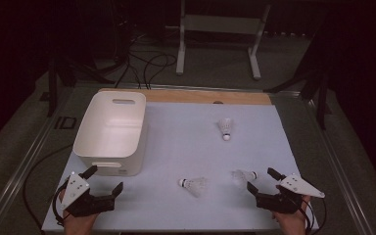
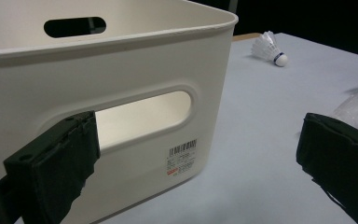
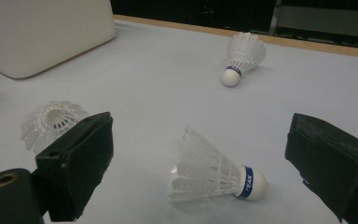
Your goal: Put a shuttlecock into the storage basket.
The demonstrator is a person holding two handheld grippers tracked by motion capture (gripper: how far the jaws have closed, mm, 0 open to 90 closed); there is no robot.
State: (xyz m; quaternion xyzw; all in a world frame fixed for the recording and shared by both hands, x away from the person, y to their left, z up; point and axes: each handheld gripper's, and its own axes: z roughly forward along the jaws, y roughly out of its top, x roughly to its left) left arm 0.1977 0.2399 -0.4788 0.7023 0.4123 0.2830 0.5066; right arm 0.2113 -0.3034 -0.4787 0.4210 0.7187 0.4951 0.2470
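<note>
Barcode label (image 2: pixel 182 156) on bin (image 2: pixel 121 84) — perhaps unreadable

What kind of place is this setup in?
Probably a lab or data-collection rig, not a home: a pale covered table on a dark floor with loose cables, a metal stand behind, and staged props, a white bin and shuttlecocks.

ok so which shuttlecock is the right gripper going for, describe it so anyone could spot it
Start at the white bin on the table's left, then cross to the near right corner, where the right gripper waits with open jaws. The shuttlecock lies on its side just ahead of them. Unlike the other two, its cork points right and it is nearest that gripper.
</note>
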